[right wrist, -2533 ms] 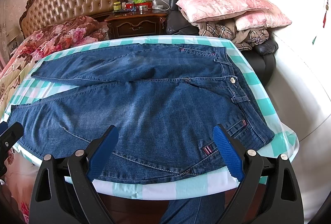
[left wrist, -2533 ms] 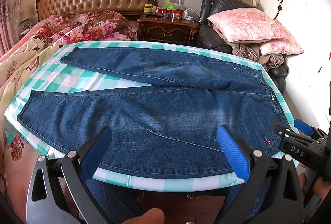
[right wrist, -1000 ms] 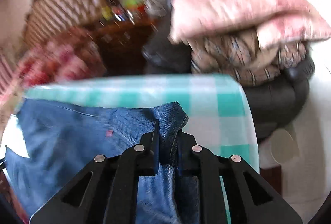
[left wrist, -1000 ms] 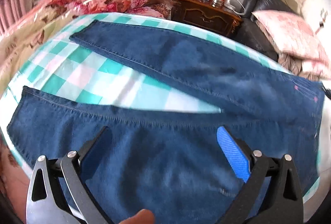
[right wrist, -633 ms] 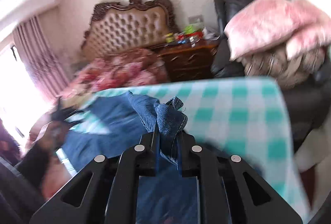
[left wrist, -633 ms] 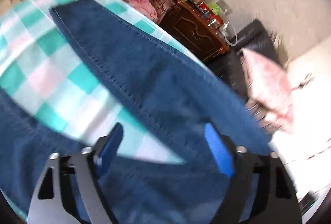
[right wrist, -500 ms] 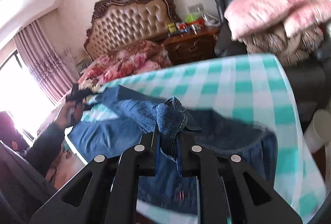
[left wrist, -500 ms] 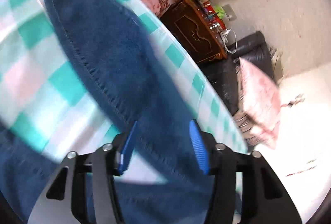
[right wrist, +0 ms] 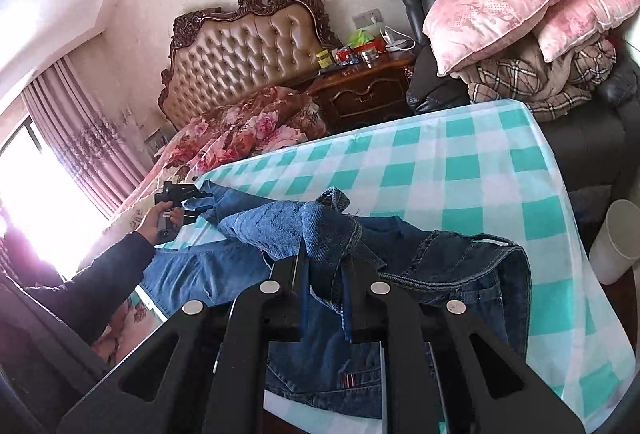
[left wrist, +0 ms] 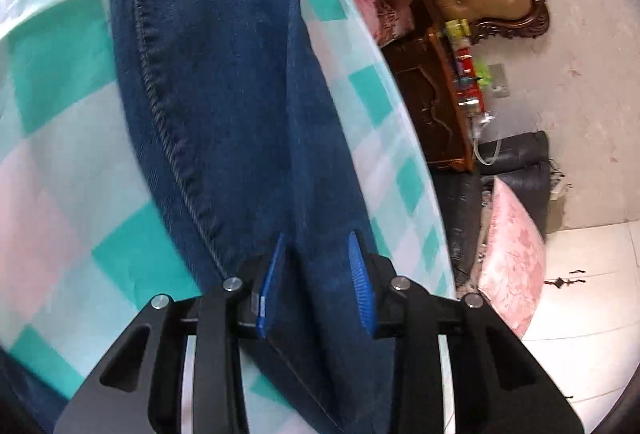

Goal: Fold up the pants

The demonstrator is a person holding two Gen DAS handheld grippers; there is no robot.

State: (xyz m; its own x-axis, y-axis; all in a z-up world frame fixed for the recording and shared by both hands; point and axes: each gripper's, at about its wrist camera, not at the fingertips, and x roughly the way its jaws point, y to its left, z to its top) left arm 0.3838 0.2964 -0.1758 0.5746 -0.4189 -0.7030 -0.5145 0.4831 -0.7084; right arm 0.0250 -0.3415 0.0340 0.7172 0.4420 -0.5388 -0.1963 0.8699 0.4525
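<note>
Two grippers work on one pair of pants (right wrist: pixel 460 274), dark blue denim lying on a table with a green and white checked cloth (right wrist: pixel 480 169). The right gripper (right wrist: pixel 326 266) is clamped on a bunched fold of the waist part, lifted a little above the table. The left gripper (left wrist: pixel 316 270) has just been closing, with a raised fold of one leg between its blue pads; whether they already press it I cannot tell. Beyond the waist the cloth lies bare up to its far edge. Farther away stands a tufted leather headboard (right wrist: pixel 248 49).
</note>
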